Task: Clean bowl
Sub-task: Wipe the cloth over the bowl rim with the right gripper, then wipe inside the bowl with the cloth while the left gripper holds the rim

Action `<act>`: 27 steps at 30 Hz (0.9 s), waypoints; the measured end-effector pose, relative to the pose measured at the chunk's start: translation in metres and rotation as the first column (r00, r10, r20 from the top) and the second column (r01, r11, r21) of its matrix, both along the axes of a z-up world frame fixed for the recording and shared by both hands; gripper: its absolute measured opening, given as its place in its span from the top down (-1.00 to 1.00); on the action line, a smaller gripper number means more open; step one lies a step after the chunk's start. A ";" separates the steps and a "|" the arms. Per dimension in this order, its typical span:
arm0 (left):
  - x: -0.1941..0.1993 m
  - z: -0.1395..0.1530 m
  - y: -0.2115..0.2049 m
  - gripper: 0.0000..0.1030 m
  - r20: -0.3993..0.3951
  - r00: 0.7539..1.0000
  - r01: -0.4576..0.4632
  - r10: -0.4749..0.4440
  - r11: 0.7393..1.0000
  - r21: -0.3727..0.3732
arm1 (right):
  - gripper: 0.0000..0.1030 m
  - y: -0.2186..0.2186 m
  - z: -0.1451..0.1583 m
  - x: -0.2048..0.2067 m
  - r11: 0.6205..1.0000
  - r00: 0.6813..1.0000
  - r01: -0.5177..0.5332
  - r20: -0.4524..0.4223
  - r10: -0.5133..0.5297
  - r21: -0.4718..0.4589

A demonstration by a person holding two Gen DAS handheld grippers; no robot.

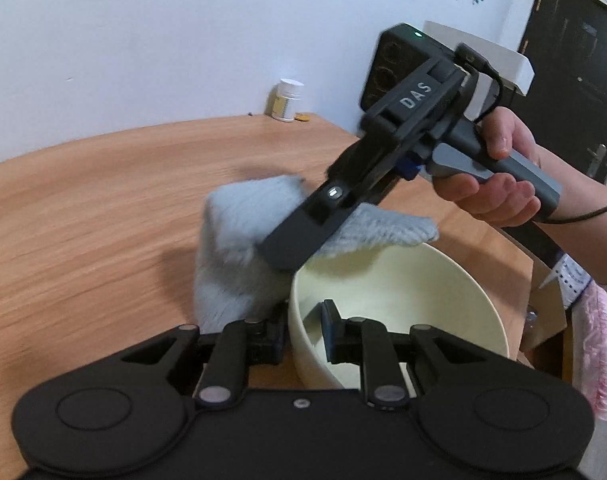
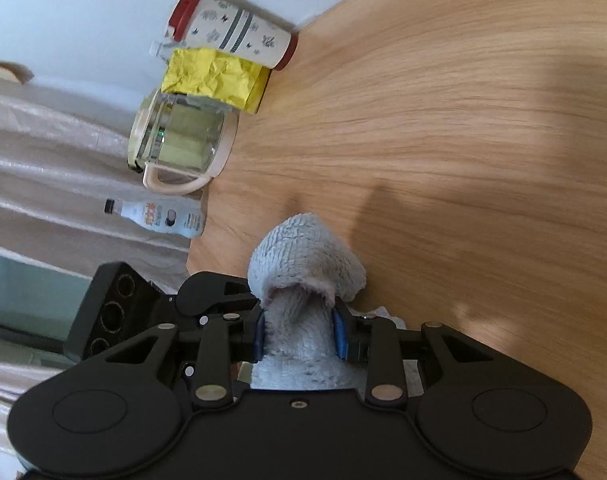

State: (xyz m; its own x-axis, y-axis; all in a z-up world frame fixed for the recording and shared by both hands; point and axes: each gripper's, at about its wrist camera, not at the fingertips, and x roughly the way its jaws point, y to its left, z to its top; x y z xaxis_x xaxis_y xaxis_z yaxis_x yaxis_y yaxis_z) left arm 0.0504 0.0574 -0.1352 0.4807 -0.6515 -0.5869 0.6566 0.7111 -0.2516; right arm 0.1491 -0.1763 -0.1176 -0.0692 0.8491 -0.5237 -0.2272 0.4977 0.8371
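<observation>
Bowl: cream-coloured round ceramic bowl (image 1: 399,304) stands on the wooden table, low and right of centre in the left wrist view, its mouth facing up and open.
Table: light-brown wood-grain tabletop (image 1: 103,216) carries everything; a white pill bottle with a yellow label (image 1: 288,100) stands well apart by the wall.
Left gripper: black two-finger gripper (image 1: 303,332) has its fingers pressed together over the bowl's near-left rim, one pad outside the wall and one inside, apparently to steady the bowl for wiping.
Cloth: pale blue-grey fluffy towel (image 1: 239,240) hangs just beyond the bowl's far-left rim, one corner reaching over the opening.
Right gripper: dark grey gripper marked DAS (image 2: 299,332) pinches a bunched fold of the cloth between its blue pads; a person's hand (image 1: 499,176) grips the handle, angling the tool downward toward the bowl.
Stage: judged early, since the cloth looks to be above the rim, not inside.
</observation>
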 end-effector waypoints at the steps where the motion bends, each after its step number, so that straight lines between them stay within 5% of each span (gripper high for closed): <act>1: 0.000 0.000 0.001 0.64 -0.006 1.000 -0.008 0.008 1.000 -0.003 | 0.30 -0.004 0.000 -0.001 1.000 1.000 0.009 0.001 -0.009 0.006; 7: 0.005 0.004 0.008 0.62 -0.030 0.989 -0.147 0.148 0.989 0.014 | 0.30 -0.032 0.001 -0.011 0.995 0.995 0.101 0.025 -0.101 0.021; 11: 0.012 0.007 0.013 0.62 -0.060 0.951 -0.302 0.303 0.953 0.032 | 0.30 -0.050 -0.002 -0.023 0.985 0.985 0.168 0.031 -0.168 0.029; 15: 0.015 0.010 0.012 0.59 -0.077 0.930 -0.356 0.358 0.934 0.040 | 0.30 -0.058 -0.007 -0.033 0.973 0.973 0.225 0.035 -0.227 0.050; 27: 0.012 0.015 0.012 0.62 -0.180 0.809 -0.558 0.560 0.827 0.064 | 0.26 -0.049 -0.005 -0.056 0.937 0.937 0.348 0.041 -0.348 0.002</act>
